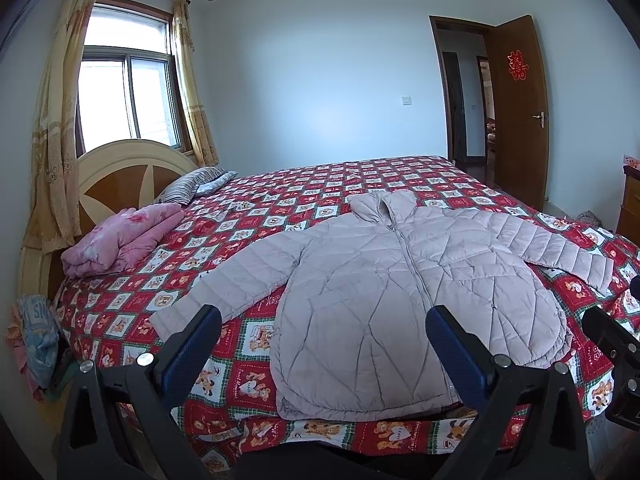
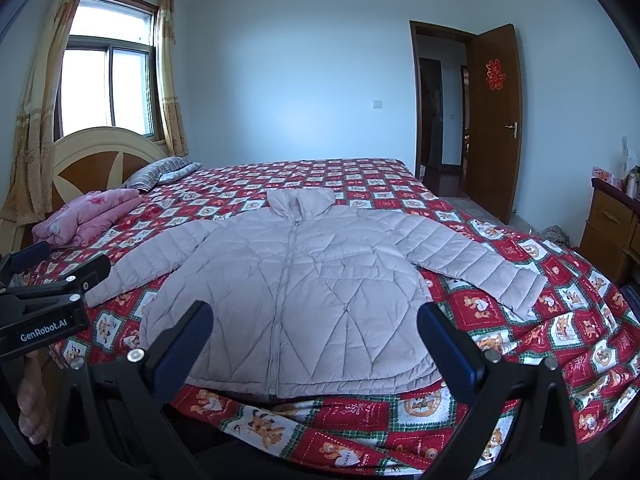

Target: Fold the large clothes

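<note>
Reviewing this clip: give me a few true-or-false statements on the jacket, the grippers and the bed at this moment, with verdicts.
1. The jacket lies spread flat with both sleeves out. True.
2. The left gripper is clamped on the jacket's hem. False: its jaws stand open above the bed and hold nothing.
3. The jacket's zipper is closed. True.
4. The right gripper is open and empty. True.
5. The pink blanket lies on top of the jacket. False: it sits folded near the headboard, apart from the jacket.
</note>
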Available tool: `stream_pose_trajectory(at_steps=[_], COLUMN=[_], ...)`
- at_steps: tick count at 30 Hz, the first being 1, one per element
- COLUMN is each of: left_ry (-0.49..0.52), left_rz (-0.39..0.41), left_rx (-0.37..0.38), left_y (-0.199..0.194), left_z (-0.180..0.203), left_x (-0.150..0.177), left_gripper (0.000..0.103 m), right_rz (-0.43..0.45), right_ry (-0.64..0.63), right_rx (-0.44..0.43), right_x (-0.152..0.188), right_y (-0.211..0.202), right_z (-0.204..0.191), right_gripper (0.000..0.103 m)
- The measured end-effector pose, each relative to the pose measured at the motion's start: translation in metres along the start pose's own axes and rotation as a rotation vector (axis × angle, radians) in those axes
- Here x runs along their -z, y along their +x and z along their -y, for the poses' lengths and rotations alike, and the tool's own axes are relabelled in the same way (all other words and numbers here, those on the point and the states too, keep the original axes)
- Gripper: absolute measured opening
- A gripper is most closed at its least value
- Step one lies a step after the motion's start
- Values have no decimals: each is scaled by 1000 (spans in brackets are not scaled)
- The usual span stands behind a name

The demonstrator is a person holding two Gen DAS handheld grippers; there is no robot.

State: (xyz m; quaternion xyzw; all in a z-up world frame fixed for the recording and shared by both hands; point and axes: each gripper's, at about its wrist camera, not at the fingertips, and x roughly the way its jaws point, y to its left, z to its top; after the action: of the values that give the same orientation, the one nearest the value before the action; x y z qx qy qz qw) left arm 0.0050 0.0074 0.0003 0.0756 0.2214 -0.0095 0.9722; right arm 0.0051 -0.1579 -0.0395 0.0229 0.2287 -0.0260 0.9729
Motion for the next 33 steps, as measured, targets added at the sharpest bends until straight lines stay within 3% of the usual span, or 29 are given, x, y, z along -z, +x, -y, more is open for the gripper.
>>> stream_pose_trajectory(at_steps=[33], left_ry=[-26], left_rz=[-23], left_rx=[-7], left_y=[7], left_z=[-6], left_x=[-1], left_gripper=[102], right_rz=[-10], right_ry=[-1], right_rx=[-11], right_x=[2], right_y=[2], right_z=[-4], right_gripper=[103])
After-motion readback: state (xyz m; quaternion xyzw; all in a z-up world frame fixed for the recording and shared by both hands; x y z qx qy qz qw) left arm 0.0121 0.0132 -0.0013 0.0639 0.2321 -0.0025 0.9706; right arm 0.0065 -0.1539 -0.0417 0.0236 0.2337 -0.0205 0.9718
